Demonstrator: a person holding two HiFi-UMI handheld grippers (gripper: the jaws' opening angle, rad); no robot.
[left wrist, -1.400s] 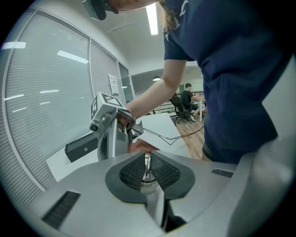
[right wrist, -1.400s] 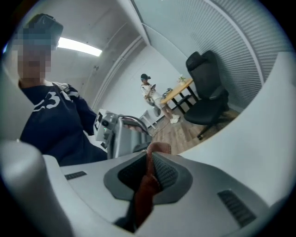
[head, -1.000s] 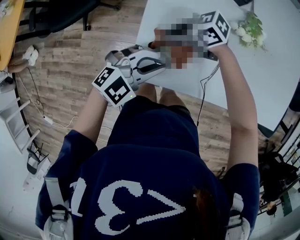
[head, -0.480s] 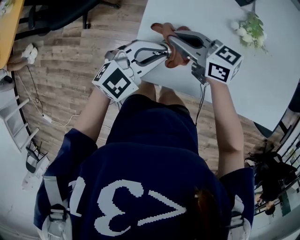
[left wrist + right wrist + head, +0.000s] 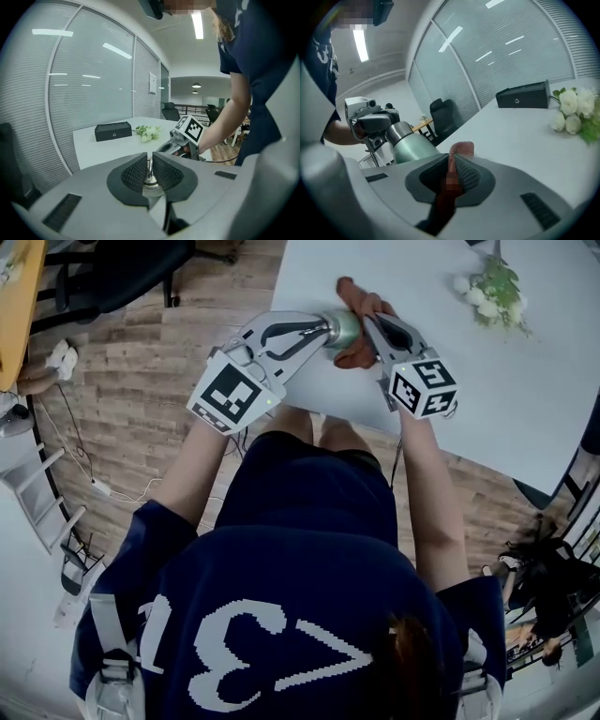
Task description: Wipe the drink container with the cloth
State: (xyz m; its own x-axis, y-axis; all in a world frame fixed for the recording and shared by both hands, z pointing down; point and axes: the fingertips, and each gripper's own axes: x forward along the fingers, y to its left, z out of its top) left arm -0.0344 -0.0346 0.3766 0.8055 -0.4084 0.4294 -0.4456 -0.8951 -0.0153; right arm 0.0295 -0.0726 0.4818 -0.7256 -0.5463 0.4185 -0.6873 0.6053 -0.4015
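Well, in the head view the drink container (image 5: 343, 328) hangs over the worktop (image 5: 422, 277) edge, with the cloth (image 5: 356, 304) right beside it. In the left gripper view, your left tool (image 5: 322, 331) is clamped on its thin metal top. In the right gripper view, your right tool (image 5: 375, 326) pinches the cloth. I judge that most of the wiping is left.

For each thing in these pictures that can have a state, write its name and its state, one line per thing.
drink container: held tilted near the table edge.
left gripper: shut on the drink container's thin top part.
cloth: bunched, right beside the drink container.
right gripper: shut on the cloth.
black box: closed, resting on the table.
flowers: lying on the table.
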